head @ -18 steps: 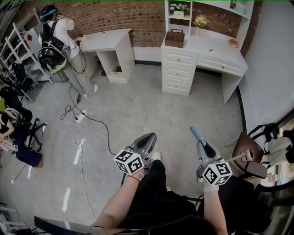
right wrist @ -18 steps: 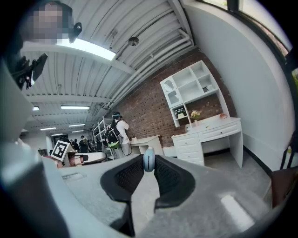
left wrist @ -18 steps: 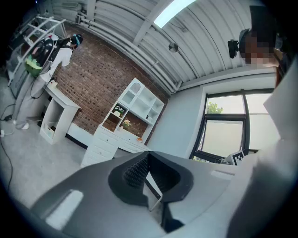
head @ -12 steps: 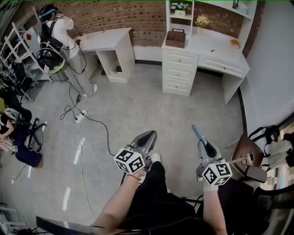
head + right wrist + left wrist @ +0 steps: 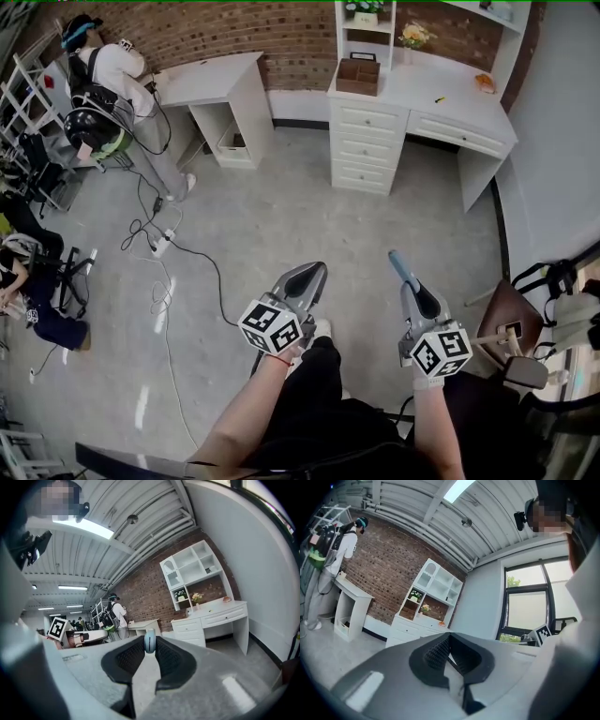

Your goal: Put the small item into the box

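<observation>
My right gripper (image 5: 405, 279) is shut on a small, thin light-blue item (image 5: 397, 267) that sticks out past its tips; in the right gripper view the blue item (image 5: 149, 642) sits pinched between the dark ribbed pads. My left gripper (image 5: 313, 273) is held beside it over the grey floor, its jaws shut with nothing between them (image 5: 448, 654). A brown wooden box (image 5: 357, 78) stands far ahead on the white desk (image 5: 450, 98), under the shelf unit. Both grippers are well short of that desk.
A person with a backpack (image 5: 101, 84) stands at a second white desk (image 5: 211, 82) at the back left. Cables and a power strip (image 5: 161, 242) lie on the floor to the left. A brown chair (image 5: 506, 314) stands close on my right. Seated people are at the left edge.
Both grippers have moved slightly forward toward the desk, and the view has shifted with them. The right gripper still holds the blue item. The standing person has shifted a little left.
</observation>
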`<state>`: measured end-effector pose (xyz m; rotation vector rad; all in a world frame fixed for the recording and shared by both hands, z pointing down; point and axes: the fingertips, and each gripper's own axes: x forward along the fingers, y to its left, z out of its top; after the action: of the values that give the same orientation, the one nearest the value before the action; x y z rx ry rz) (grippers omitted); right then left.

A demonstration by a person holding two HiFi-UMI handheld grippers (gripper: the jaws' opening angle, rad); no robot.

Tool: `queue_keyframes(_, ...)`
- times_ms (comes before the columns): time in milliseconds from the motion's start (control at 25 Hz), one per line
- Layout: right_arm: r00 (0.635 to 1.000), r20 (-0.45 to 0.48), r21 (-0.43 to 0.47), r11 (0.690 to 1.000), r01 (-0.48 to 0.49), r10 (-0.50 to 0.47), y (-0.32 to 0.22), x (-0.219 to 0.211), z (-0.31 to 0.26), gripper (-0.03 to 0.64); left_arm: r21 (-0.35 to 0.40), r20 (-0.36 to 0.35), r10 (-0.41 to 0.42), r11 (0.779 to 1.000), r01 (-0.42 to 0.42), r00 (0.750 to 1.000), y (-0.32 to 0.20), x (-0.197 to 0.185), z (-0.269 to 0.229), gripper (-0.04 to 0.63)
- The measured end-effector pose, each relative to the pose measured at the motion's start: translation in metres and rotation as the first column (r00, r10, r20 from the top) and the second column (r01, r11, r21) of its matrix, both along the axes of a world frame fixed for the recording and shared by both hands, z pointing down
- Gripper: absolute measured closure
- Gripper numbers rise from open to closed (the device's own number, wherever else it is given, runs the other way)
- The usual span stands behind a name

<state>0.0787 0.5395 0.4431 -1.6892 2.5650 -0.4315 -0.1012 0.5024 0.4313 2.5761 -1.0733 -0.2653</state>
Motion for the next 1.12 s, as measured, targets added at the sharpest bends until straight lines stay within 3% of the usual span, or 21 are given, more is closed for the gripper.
queue_keyframes(360, 1.000, 0.020, 0.004, 1.000, -0.004, 0.004, -0.109, 0.003, -0.004, 0.549, -0.028, -0.001, 0.002, 1.000, -0.002, 1.000, -0.114, -0.003, 0.006, 0.594)
queue_keyframes(680, 1.000, 0.013, 0.010, 1.000, -0.023, 0.023, -0.206, -0.011, -0.004, 0.549, -0.009, 0.021, 0.026, 1.000, -0.025, 0.999, -0.213, -0.015, 0.004, 0.594)
queue_keyframes(1120, 0.998, 0.028, -0.007, 0.999, -0.049, 0.049, -0.269, -0.010, 0.001, 0.549, -0.039, 0.015, 0.053, 0.998, -0.053, 0.998, -0.282, -0.010, 0.015, 0.594)
